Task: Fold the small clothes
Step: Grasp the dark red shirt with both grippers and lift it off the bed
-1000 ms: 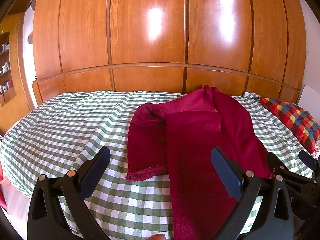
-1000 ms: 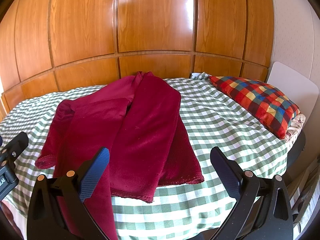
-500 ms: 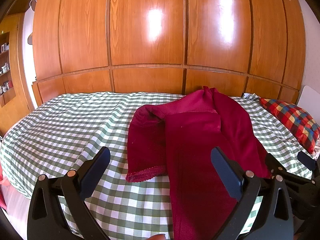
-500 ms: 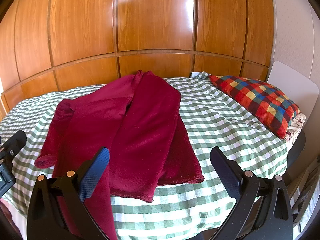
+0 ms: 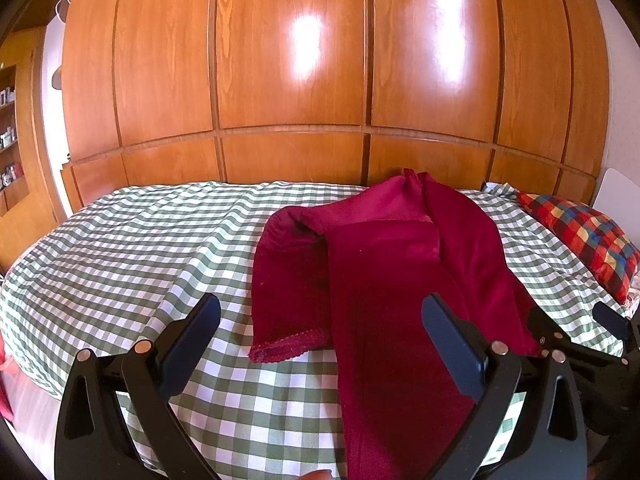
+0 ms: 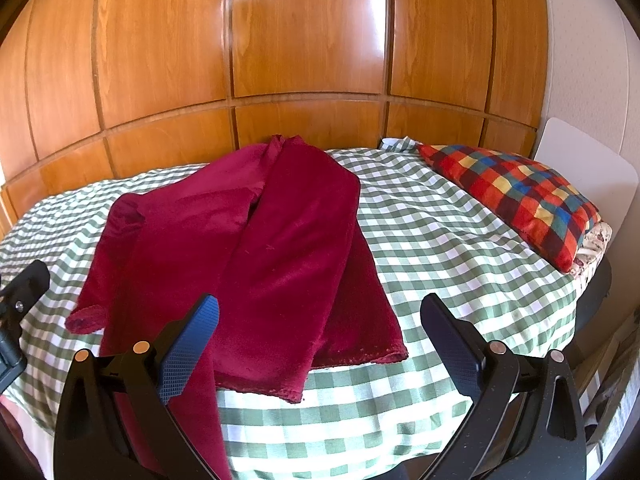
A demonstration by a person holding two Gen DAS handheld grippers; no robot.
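Two grippers were in your hands, and both stood with their jaws spread wide and nothing between them. Your left gripper [image 5: 320,340] hovered above the near edge of a bed covered in a green-and-white checked sheet [image 5: 120,248]. Your right gripper [image 6: 320,340] hovered a little to its right, over the same edge.

One dark red fleece garment [image 6: 256,248] lay on the sheet, stretching from about 12 o'clock near the wooden wall panels [image 6: 304,32] down towards you at 6 o'clock. It lay loosely doubled, with one long panel draped over another. In your left view, a rolled hem end [image 5: 288,346] lay at about 9 o'clock of the cloth, flat on the sheet. In your right view, a lower corner [image 6: 394,354] lay at about 4 o'clock, and a second hem edge [image 6: 272,390] sat nearest you at 6 o'clock. A long strip ran off the near edge of the bed beneath your left-hand finger.

A multicoloured checked pillow [image 6: 516,196] rested at 2 o'clock, well apart from the garment.

Judging by its plush look, the garment was probably soft, limp and light, likely to sag and to cling to itself. The hem corners looked the best places to pinch, one in each gripper
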